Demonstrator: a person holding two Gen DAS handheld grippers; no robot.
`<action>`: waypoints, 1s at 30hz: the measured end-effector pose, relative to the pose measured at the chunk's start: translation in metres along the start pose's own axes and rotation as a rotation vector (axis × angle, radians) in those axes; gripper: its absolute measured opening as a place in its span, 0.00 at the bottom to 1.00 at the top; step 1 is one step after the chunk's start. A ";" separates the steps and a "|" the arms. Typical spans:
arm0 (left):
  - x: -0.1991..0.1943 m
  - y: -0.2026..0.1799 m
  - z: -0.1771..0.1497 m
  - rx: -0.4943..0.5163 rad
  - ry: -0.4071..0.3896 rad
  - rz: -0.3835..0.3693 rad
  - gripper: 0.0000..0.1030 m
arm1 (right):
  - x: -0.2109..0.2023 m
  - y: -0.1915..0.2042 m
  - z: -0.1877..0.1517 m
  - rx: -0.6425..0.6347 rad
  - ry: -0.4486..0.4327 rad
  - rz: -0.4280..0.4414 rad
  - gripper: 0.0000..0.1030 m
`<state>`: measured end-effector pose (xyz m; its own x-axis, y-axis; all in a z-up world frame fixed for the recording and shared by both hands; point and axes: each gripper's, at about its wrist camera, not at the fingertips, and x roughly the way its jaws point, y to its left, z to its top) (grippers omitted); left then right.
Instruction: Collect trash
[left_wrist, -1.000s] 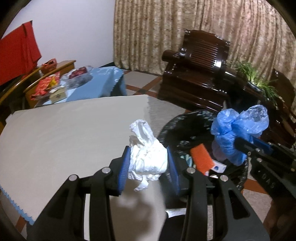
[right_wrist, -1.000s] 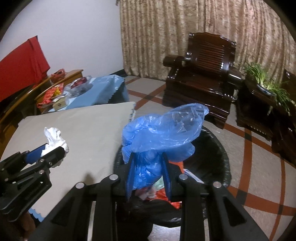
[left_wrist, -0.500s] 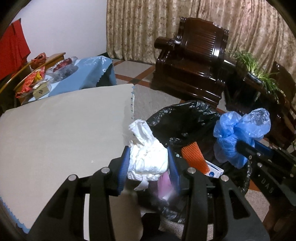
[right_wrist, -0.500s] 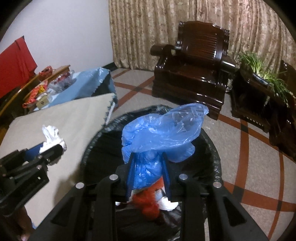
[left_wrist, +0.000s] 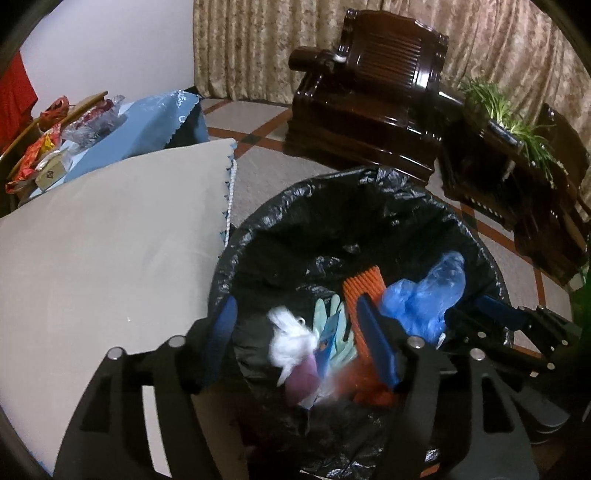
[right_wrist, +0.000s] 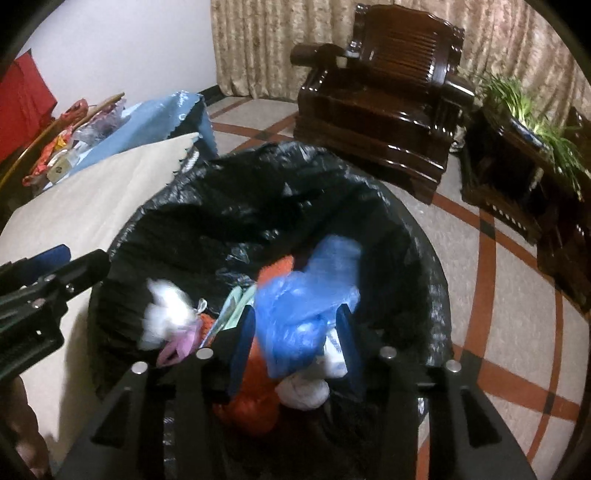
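Both grippers are parked over a bin lined with a black trash bag (left_wrist: 332, 206), which sits right beside a table draped in a beige cloth (left_wrist: 110, 240). The left gripper (left_wrist: 301, 339) has just been opening, jaws spread wide, and the white tissue wad (left_wrist: 290, 341) is seen blurred between them, touched by neither pad, over the rubbish in the bag. Same story on the right gripper (right_wrist: 297, 345): jaws just opened, and the blue plastic bag (right_wrist: 306, 302) is caught blurry between the blue pads, loose by the look of it. Already in the bin, an orange ribbed thing (left_wrist: 364, 284) and a pale green glove (left_wrist: 327, 317) can be made out.

Room-wise, a dark wooden armchair (left_wrist: 380, 96) is set against patterned beige curtains (left_wrist: 251, 44). A green plant (left_wrist: 498, 110) is perched on a dark stand to the right. A blue-covered table (left_wrist: 147, 125) with packets on it is seen behind the beige one, and the floor is tiled with red-brown lines (right_wrist: 487, 258).
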<state>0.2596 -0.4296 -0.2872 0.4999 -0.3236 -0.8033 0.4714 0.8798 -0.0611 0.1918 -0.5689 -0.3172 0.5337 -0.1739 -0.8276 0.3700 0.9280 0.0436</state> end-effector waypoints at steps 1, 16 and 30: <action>0.000 0.000 -0.001 0.002 0.000 -0.001 0.69 | 0.000 -0.001 -0.003 0.006 0.003 -0.002 0.44; -0.037 0.048 -0.012 -0.036 -0.038 0.041 0.80 | -0.031 -0.008 -0.013 0.064 -0.027 -0.021 0.45; -0.133 0.065 -0.019 -0.012 -0.135 0.086 0.87 | -0.105 0.051 -0.020 0.084 -0.153 -0.017 0.77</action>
<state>0.2102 -0.3233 -0.1957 0.6319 -0.2899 -0.7188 0.4144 0.9101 -0.0028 0.1391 -0.4968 -0.2391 0.6342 -0.2430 -0.7340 0.4388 0.8947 0.0829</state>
